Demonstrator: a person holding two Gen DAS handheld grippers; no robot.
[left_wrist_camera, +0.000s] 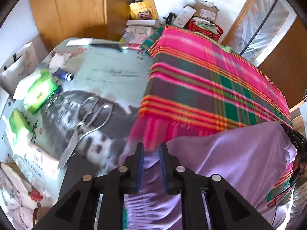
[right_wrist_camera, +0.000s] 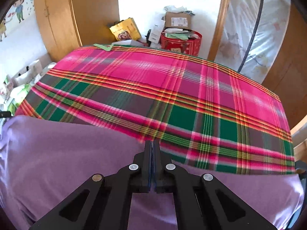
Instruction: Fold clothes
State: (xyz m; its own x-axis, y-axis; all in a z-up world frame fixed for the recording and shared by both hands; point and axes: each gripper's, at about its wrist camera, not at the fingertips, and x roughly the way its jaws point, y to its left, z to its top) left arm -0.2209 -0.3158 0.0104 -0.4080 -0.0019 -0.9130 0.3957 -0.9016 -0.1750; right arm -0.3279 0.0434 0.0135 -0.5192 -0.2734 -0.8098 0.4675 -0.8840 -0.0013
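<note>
Lilac cloth, two tools, plaid surface

While the left tool (left_wrist_camera: pixel 151 149) sits slightly open over the lilac garment (left_wrist_camera: pixel 230 159), nothing pinched, the right tool (right_wrist_camera: pixel 153 146) is closed at its far edge. Garment's spread on the near plaid surface (right_wrist_camera: pixel 134 76); scissors (left_wrist_camera: pixel 86 122) lie left.

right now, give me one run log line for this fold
step: folding purple garment on plaid cloth | left gripper: open, over garment edge | right gripper: shut at garment edge | scissors: left, untouched

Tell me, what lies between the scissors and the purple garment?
In the left wrist view, only the printed table cover lies between the scissors and the purple garment; nothing else rests there.
</note>
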